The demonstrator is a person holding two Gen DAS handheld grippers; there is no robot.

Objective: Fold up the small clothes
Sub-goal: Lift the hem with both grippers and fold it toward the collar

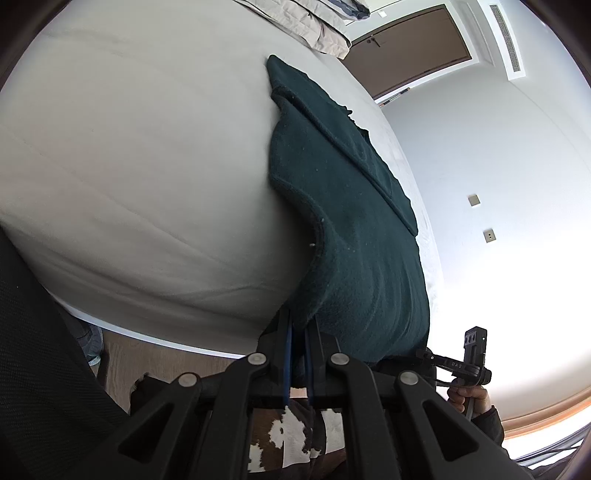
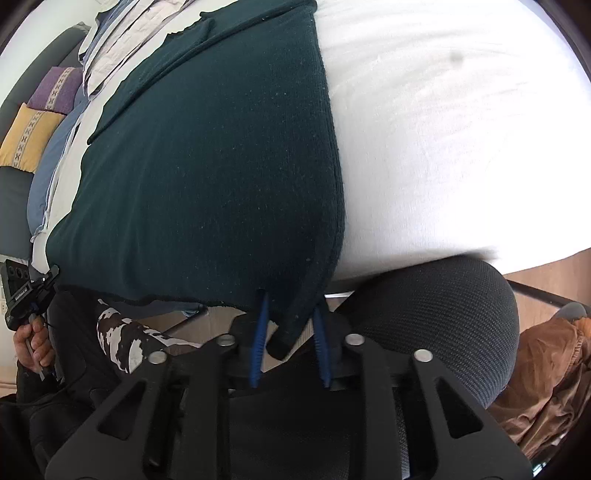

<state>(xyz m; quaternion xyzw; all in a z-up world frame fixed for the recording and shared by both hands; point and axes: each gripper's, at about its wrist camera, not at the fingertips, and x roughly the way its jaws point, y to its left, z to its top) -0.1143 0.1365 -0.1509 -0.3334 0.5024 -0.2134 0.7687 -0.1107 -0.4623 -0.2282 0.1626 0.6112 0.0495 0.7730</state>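
Observation:
A dark green knit garment (image 1: pixel 343 206) lies on the white bed (image 1: pixel 147 166), its near edge hanging off the front. My left gripper (image 1: pixel 298 325) is shut on the garment's near left corner at the bed's edge. In the right wrist view the garment (image 2: pixel 207 166) fills the middle. My right gripper (image 2: pixel 291 314) has a folded corner of the garment hanging between its blue fingers (image 2: pixel 260 325), which stand apart. The right gripper's body also shows in the left wrist view (image 1: pixel 474 350), and the left one in the right wrist view (image 2: pixel 22 291).
Folded beige and blue clothes (image 1: pixel 317 22) lie stacked at the bed's far end. A dark mesh chair back (image 2: pixel 436 314) stands close at the right. Brown fabric (image 2: pixel 546 369) lies on the floor. Purple and yellow cushions (image 2: pixel 40 114) sit at left. A door (image 1: pixel 410 48) is behind.

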